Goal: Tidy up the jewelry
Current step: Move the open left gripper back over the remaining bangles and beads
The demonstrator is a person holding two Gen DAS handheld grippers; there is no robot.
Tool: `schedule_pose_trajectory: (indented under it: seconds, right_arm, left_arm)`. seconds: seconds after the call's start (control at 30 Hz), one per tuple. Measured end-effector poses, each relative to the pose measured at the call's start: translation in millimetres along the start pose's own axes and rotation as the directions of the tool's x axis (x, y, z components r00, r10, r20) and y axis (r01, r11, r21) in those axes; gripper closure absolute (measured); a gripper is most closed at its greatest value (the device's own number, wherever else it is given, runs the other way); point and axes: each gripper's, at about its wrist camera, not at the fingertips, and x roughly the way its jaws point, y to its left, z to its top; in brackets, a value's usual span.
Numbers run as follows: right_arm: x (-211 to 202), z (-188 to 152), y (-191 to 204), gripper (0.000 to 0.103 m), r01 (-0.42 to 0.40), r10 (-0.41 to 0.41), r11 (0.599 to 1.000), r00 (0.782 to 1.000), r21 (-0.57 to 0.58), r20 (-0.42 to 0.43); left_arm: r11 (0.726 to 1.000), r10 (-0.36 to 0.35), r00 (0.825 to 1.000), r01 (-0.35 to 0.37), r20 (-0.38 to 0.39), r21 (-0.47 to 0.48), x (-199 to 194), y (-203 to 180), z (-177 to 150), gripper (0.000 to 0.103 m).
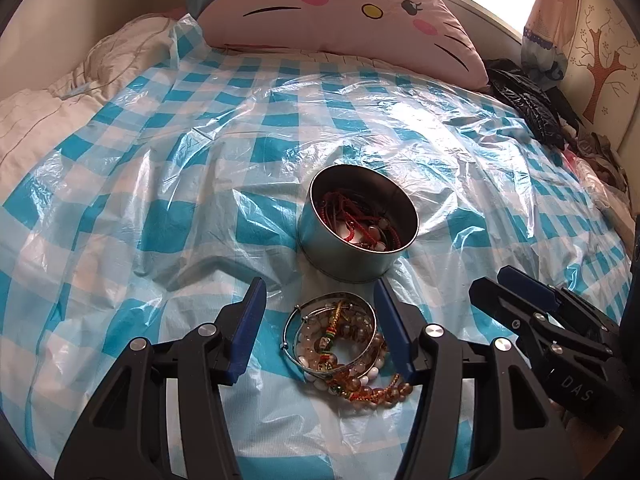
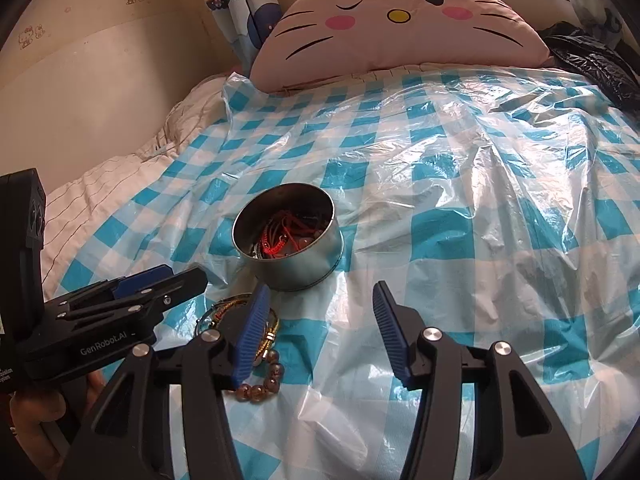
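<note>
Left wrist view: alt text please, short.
The open left hand-held gripper straddles a pile of bracelets on a blue checked plastic sheet. Beyond it stands a round tin holding red cords; the right hand-held gripper is at right.

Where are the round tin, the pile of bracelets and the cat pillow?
round tin [image 1: 344,258], left wrist view, front outer wall.
pile of bracelets [image 1: 336,344], left wrist view, beads at the middle.
cat pillow [image 2: 396,36], right wrist view, pink face.
</note>
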Motion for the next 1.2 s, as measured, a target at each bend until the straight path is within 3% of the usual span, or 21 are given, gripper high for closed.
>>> schedule_pose_trajectory:
  seconds: [0.23,0.7,0.93,1.2]
  right_arm:
    - [-11,-10,7,0.047,-0.002,0.002,1.000,1.000,-0.003,0.011]
    - [-33,-18,17,0.046,0.008,-0.007,1.000,0.998,-0.013,0.060]
    - [-44,-18,16,0.040,0.017,-0.016,1.000,0.995,-0.003,0.098]
    - [-42,-17,12,0.039,0.013,-0.015,1.000,0.996,0.019,0.089]
  left_arm:
    - [0.999,0.043,0.999,-0.043,0.003,0.032,-10,-1,-14,0.048]
    - [0.997,0.049,0.999,-0.049,-0.005,0.059,-19,-3,-29,0.043]
    - [0.997,0.045,0.999,-0.044,-0.006,0.069,-21,-6,-33,0.040]
    - [0.993,0.046,0.998,-0.041,-0.036,0.108,-14,-15,-36,0.038]
